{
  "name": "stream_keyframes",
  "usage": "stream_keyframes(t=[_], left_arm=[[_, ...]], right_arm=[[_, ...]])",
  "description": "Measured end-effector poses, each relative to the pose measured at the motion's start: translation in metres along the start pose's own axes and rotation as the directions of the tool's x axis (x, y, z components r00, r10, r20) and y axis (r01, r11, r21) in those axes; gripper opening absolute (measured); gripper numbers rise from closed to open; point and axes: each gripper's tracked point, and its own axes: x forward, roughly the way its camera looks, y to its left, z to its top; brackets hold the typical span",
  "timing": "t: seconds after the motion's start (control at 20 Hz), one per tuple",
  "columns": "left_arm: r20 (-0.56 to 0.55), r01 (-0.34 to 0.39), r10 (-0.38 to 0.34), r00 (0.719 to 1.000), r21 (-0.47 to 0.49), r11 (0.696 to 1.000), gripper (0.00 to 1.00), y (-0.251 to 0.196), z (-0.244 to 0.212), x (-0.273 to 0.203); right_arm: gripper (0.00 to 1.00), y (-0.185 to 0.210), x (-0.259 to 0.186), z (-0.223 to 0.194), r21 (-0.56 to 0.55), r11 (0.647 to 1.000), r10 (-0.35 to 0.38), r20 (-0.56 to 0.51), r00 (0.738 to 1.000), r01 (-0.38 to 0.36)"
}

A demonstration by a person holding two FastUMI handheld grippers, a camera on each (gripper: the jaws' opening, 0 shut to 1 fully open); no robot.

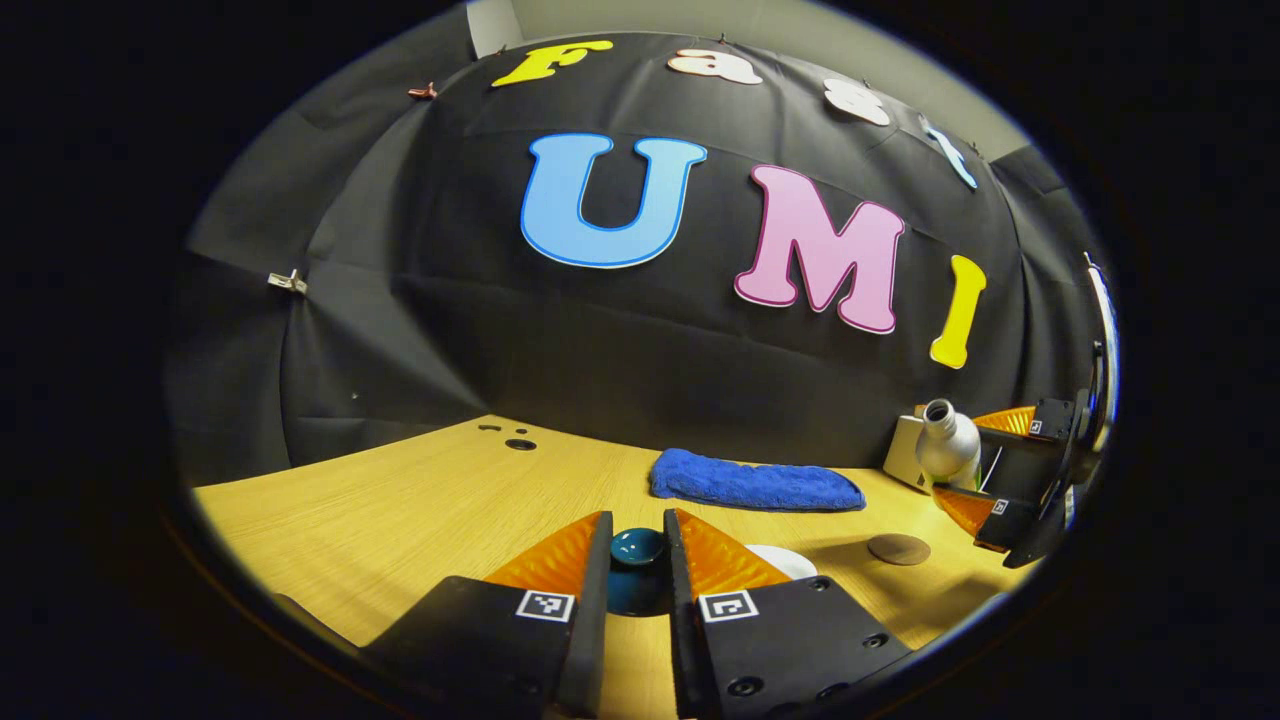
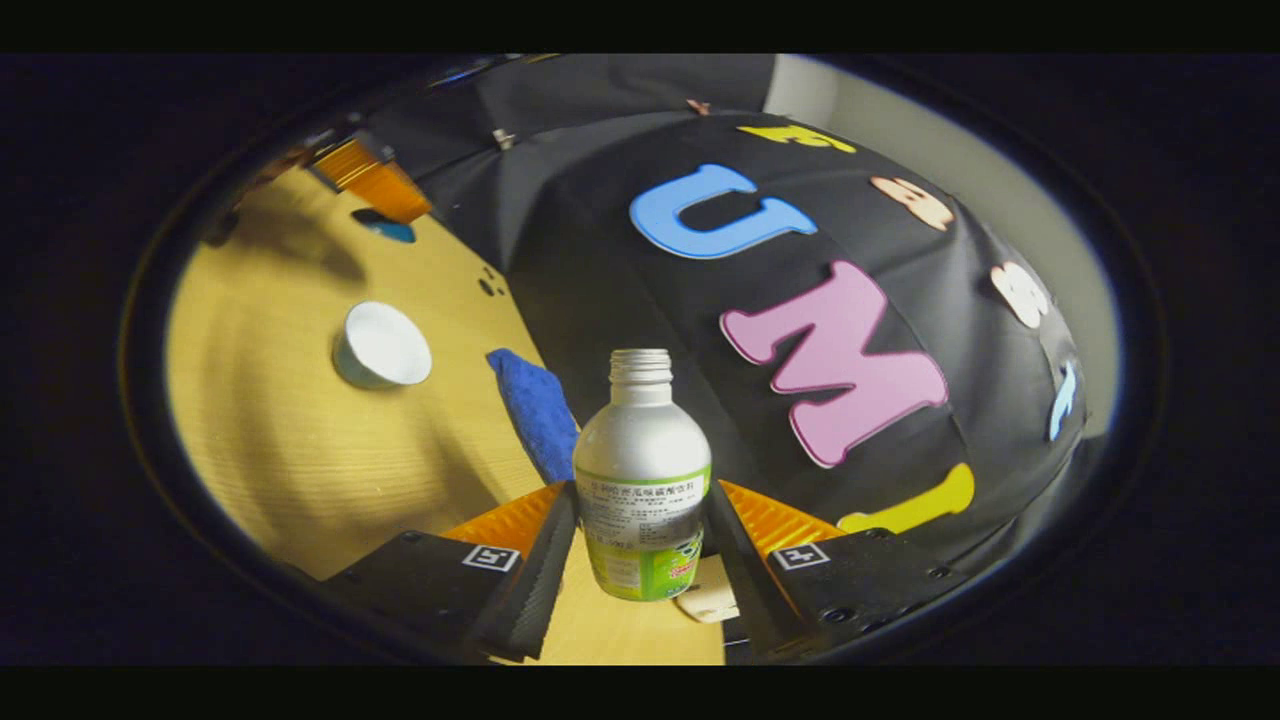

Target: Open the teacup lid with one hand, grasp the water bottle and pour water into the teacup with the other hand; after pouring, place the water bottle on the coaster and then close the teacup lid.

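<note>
Above the worktop (image 2: 300, 450), my left hand-held gripper (image 1: 637, 548) clamps the lid (image 1: 637, 546), my right hand-held gripper (image 2: 640, 520) the bottle (image 2: 642, 470); a hasty tilt risks missing the cup (image 2: 382, 345).

You can read nothing here: the water bottle (image 2: 641, 470) between your right gripper (image 2: 640, 500) fingers bears a label, its print too blurred.

Left gripper (image 1: 637, 545), right gripper (image 2: 640, 510): black screwed bodies, square coded markers, ribbed jaws.
</note>
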Motion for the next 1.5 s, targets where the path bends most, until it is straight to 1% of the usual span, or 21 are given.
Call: stream_keyframes(t=[0.1, 0.25, 0.45, 0.65, 0.85, 1.25, 1.35, 1.5], left_arm=[[-0.008, -0.003, 0.003, 1.0, -0.006, 1.0, 0.31, 0.005, -0.003, 0.001], [-0.009, -0.008, 0.008, 1.0, -0.011, 1.0, 0.31, 0.012, -0.002, 0.0], [0.002, -0.014, 0.014, 1.0, -0.026, 1.0, 0.31, 0.019, 0.002, -0.002], [-0.001, -0.022, 0.022, 1.0, -0.024, 0.999, 0.31, 0.024, 0.001, -0.002], [-0.01, -0.014, 0.013, 1.0, -0.04, 0.999, 0.31, 0.023, -0.001, -0.001], [-0.02, -0.02, 0.02, 1.0, -0.04, 0.999, 0.31, 0.027, -0.004, -0.001], [-0.022, -0.019, 0.018, 1.0, -0.042, 0.999, 0.31, 0.027, -0.005, 0.0], [-0.024, -0.018, 0.017, 1.0, -0.044, 0.999, 0.31, 0.028, -0.004, 0.0]], right_arm=[[0.76, 0.008, 0.002, 0.01, -0.107, 0.994, 0.018, 0.017, 1.0, -0.016], [0.76, 0.027, 0.009, 0.024, -0.211, 0.976, 0.06, 0.04, 0.997, -0.05], [0.76, 0.043, 0.014, 0.029, -0.309, 0.947, 0.109, 0.049, 0.993, -0.089], [0.76, 0.049, 0.024, 0.028, -0.392, 0.913, 0.136, 0.038, 0.99, -0.11], [0.76, 0.056, 0.029, 0.031, -0.481, 0.87, 0.143, 0.042, 0.989, -0.105], [0.76, 0.061, 0.029, 0.038, -0.594, 0.802, 0.14, 0.079, 0.987, -0.066], [0.75, 0.061, 0.031, 0.038, -0.613, 0.788, 0.14, 0.084, 0.987, -0.06], [0.76, 0.06, 0.032, 0.038, -0.627, 0.777, 0.142, 0.088, 0.986, -0.056]])
